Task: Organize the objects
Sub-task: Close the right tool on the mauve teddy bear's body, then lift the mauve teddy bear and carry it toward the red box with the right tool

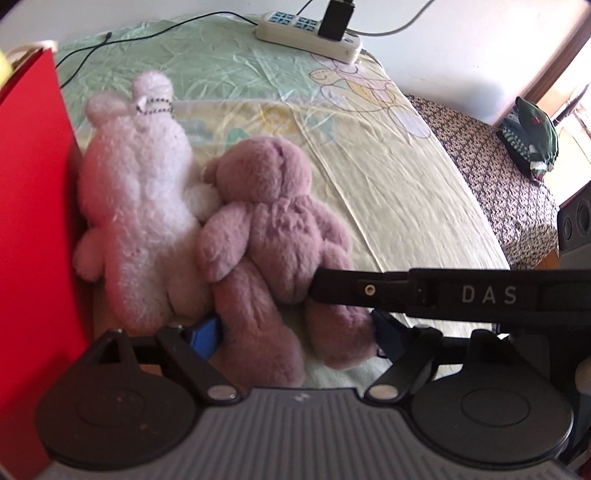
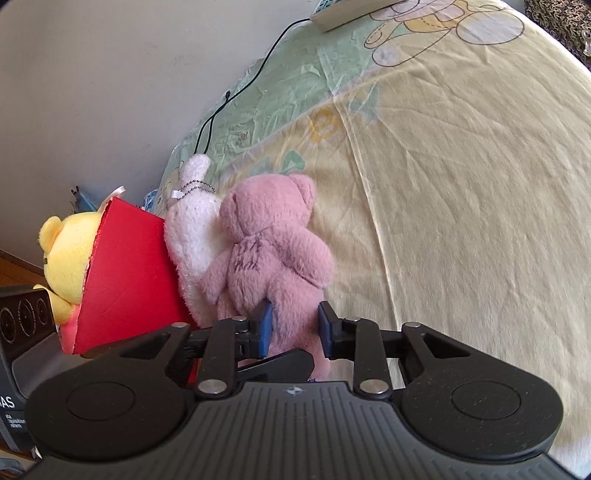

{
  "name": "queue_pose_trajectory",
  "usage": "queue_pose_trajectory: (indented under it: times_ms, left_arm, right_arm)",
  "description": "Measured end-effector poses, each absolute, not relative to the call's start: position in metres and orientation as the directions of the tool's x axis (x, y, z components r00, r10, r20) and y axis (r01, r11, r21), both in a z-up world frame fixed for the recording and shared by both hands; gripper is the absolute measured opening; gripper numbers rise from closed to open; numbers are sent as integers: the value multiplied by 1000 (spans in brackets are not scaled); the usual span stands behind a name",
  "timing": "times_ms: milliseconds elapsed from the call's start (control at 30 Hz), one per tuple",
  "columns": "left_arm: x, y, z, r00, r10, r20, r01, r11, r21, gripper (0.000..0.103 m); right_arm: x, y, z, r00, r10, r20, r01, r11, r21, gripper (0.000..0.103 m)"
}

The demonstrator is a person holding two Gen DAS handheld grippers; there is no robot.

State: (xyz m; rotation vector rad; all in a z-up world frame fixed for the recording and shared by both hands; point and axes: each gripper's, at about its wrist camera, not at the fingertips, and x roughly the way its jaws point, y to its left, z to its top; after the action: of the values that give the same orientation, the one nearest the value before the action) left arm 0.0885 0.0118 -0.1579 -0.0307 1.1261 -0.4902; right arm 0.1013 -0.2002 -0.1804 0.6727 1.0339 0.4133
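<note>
Left wrist view: a pink bear (image 1: 273, 229) lies face down at the centre of the frame on a yellow-green sheet (image 1: 388, 177), touching a white rabbit (image 1: 136, 206) on its left. A red bag (image 1: 33, 221) fills the left edge. A power strip (image 1: 306, 33) sits at the top. The left gripper (image 1: 295, 338) is spread wide around the bear's legs, blue pads on either side, not squeezing. The right gripper's arm crosses from the right.

Right wrist view: the bear (image 2: 273, 251) sits at centre, the rabbit (image 2: 192, 229) and red bag (image 2: 129, 280) to its left, a yellow bear (image 2: 70, 254) inside the bag. The right gripper (image 2: 295, 326) has narrowed on one bear leg, pads against the fur.
</note>
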Motion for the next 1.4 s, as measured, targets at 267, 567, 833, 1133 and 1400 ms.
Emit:
queue_pose_trajectory:
  times_ms: [267,567,833,1133,1400]
  left_arm:
    - [61,14,-151,297,-414,-860,408,870,-278,81]
    - [5,16,-156,231,-408,-883,507,825,-249,81]
    - [-16,30,-157,205,-432,-878,520,808,-276,81]
    - [-12,36,-145,259,-445,-857,497,822,-277,89]
    - [-3,38,-140,292,-428,-855,487,836,-253,94]
  right_arm:
    - [70,-195,-165,450,591,-669,-62,768,638,28]
    - [24,-187,-168,373,597,-711,-67,781,621,28]
    - [8,-181,-168,342,616,-710,-84,773,629,33]
    - [17,-200,-178,411,622,-666,71,707,704,42]
    - [27,-195,-176,399,669,-627,53,666,744,43]
